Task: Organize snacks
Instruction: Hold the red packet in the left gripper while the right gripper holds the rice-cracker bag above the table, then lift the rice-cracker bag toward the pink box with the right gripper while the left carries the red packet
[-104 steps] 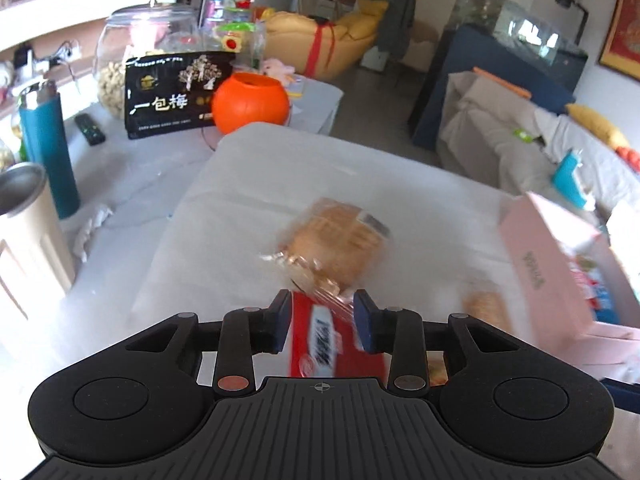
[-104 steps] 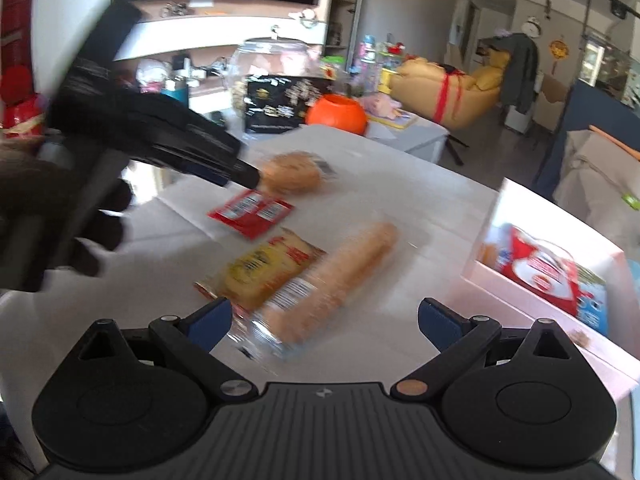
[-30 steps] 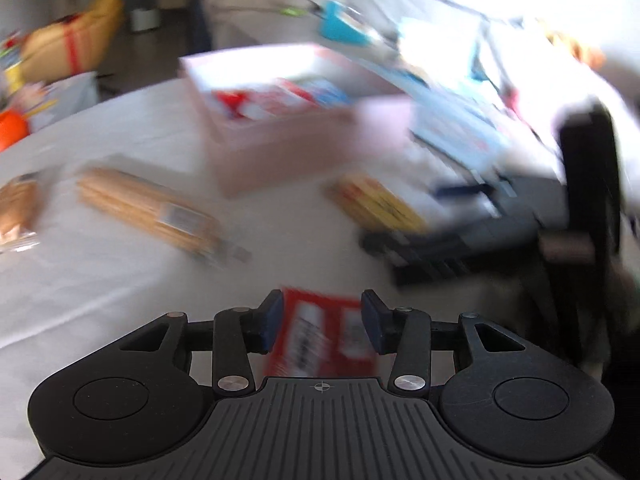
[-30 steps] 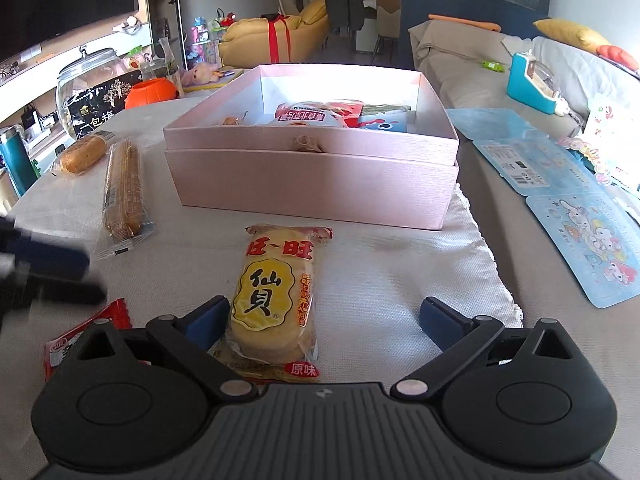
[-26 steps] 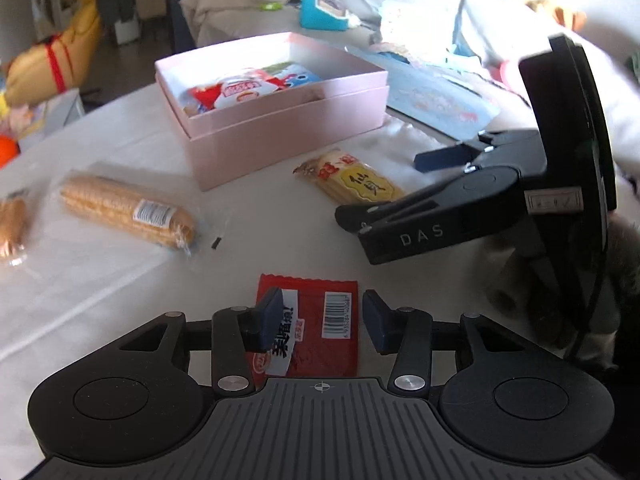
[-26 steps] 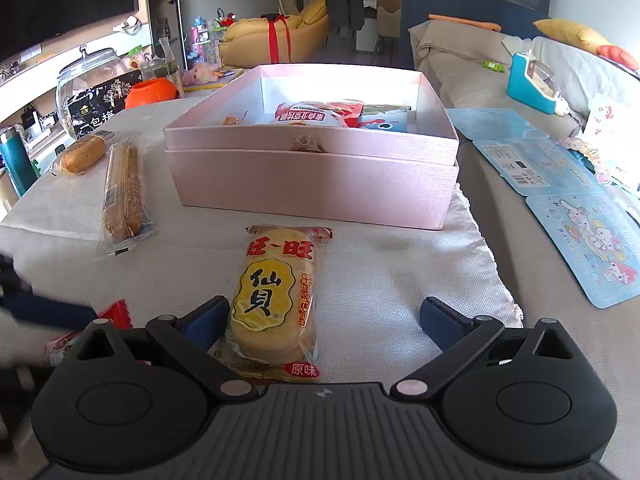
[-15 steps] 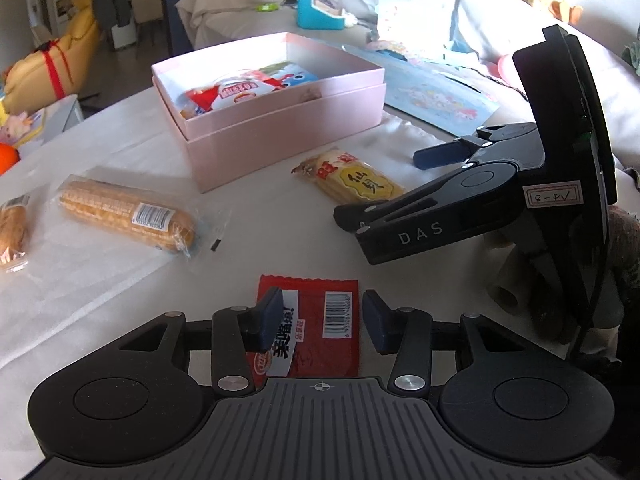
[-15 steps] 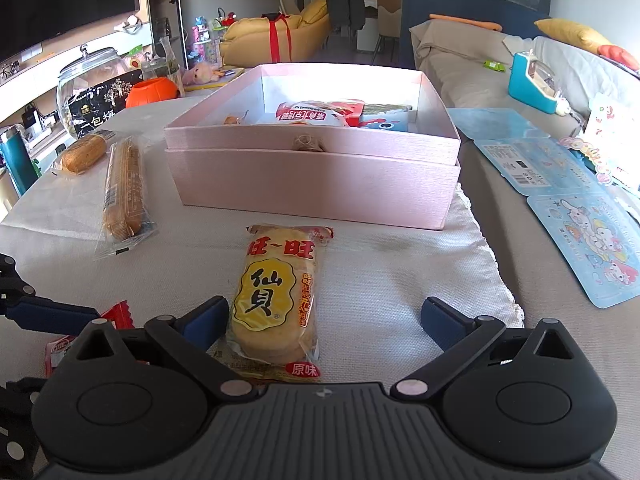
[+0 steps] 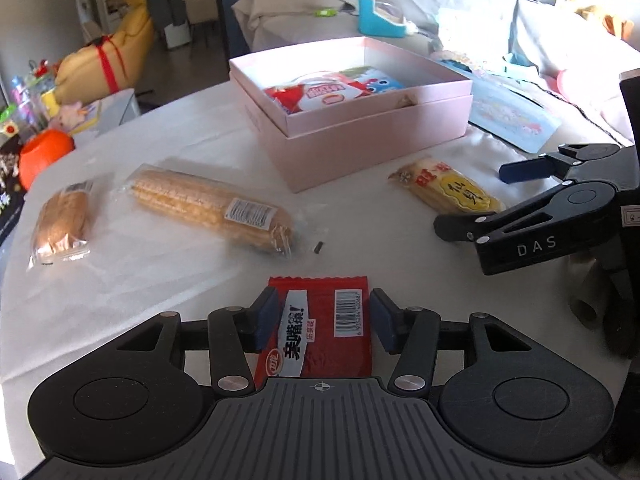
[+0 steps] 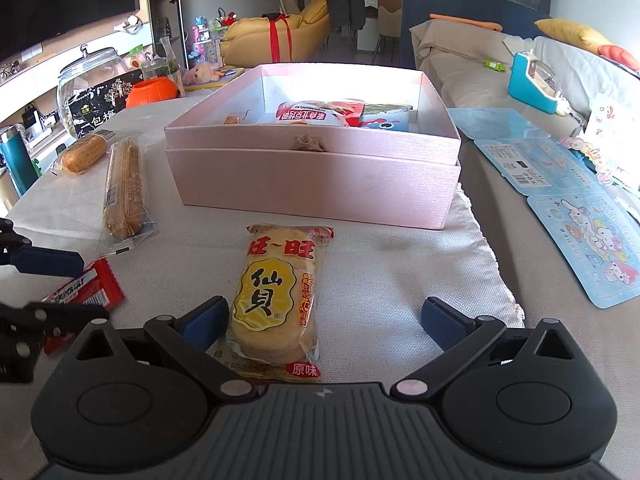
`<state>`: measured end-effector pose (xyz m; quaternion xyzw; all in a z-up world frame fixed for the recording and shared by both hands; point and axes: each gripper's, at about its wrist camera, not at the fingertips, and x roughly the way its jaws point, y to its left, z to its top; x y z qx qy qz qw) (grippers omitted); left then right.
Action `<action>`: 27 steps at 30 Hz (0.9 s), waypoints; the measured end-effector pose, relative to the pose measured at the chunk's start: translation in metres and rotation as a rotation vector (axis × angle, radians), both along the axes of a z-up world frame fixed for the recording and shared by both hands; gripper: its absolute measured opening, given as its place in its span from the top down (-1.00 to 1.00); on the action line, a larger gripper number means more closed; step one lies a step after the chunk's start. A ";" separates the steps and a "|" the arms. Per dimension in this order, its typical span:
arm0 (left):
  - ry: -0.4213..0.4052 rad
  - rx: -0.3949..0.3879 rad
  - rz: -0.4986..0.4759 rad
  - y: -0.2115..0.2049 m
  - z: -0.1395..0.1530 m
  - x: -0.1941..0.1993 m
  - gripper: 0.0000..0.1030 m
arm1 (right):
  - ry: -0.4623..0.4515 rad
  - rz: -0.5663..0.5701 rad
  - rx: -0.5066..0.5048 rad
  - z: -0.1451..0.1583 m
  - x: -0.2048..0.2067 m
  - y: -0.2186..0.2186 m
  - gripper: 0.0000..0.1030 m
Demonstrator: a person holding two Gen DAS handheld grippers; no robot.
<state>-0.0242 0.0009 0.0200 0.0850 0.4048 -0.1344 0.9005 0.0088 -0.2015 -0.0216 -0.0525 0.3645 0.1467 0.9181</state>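
My left gripper [image 9: 322, 320] is partly open around a flat red snack packet [image 9: 320, 332] that lies on the table; the pads stand just off its edges. The packet also shows in the right wrist view [image 10: 86, 290]. My right gripper [image 10: 324, 318] is wide open and empty, over a yellow rice-cracker pack [image 10: 278, 300], which also shows in the left wrist view [image 9: 446, 192]. The open pink box [image 9: 360, 132] holds several snack packs. A wrapped corn cob [image 9: 208, 208] and a wrapped bun [image 9: 60, 220] lie left of the box.
An orange pumpkin bowl [image 9: 44, 156], a glass jar [image 10: 90, 76] and a black packet [image 10: 104, 106] stand at the table's far left. Blue cartoon cards [image 10: 580, 240] lie right of the box. A sofa [image 9: 460, 12] is beyond the table.
The left gripper swung from the far table side toward the box, carrying the red packet, and set it down; its jaws have opened slightly. The right gripper has stayed still over the yellow pack.
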 end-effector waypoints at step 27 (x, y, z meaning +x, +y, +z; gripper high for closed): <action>0.039 -0.092 0.002 0.008 -0.002 -0.007 -0.22 | 0.001 0.003 -0.004 -0.002 0.000 0.003 -1.00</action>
